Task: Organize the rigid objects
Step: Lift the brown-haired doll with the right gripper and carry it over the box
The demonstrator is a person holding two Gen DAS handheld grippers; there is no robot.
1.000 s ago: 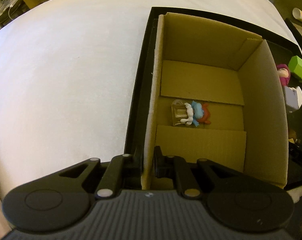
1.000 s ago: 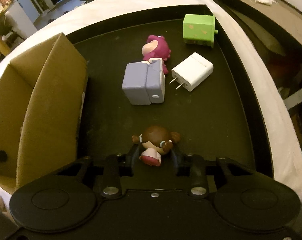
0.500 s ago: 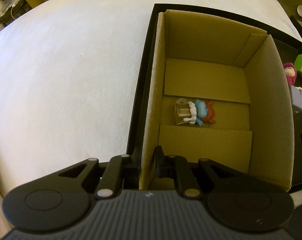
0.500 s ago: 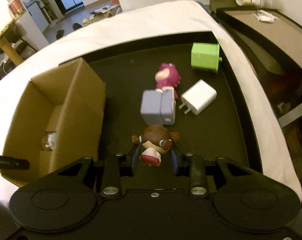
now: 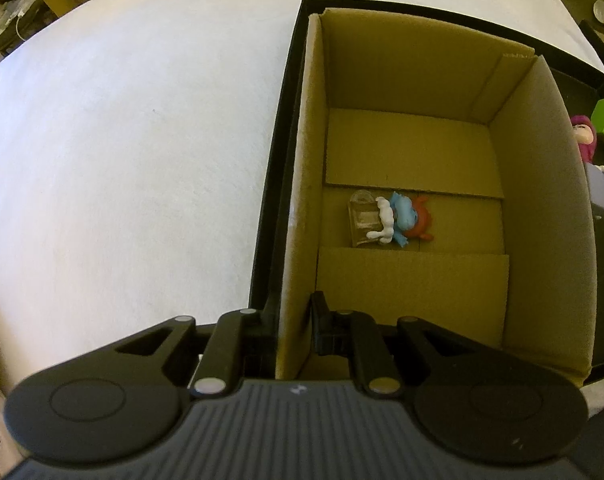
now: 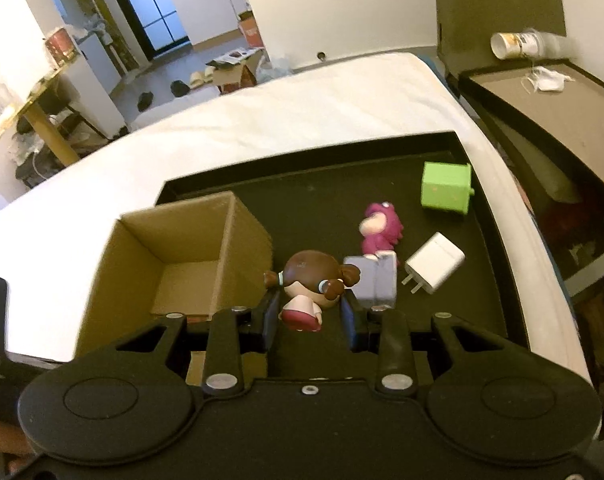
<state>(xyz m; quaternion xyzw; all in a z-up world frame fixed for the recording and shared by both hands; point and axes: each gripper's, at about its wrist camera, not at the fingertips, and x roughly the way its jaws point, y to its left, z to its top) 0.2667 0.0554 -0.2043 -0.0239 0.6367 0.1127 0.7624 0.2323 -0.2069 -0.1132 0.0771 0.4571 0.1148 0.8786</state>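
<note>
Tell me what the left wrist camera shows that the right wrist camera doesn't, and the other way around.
Only the left wrist view shows the blue and red toy on the box floor, and the left gripper clamped on the box wall. Only the right wrist view shows the right gripper gripping the brown-haired doll, plus the white charger. Both show the cardboard box, black tray, green cube, pink figure and grey block.

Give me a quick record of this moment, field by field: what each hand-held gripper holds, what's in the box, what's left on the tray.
left hand-held gripper: shut on the cardboard box wall
right hand-held gripper: shut on the brown-haired doll
in box: blue and red figure
on black tray: green cube, pink figure, white charger, lavender block
</note>
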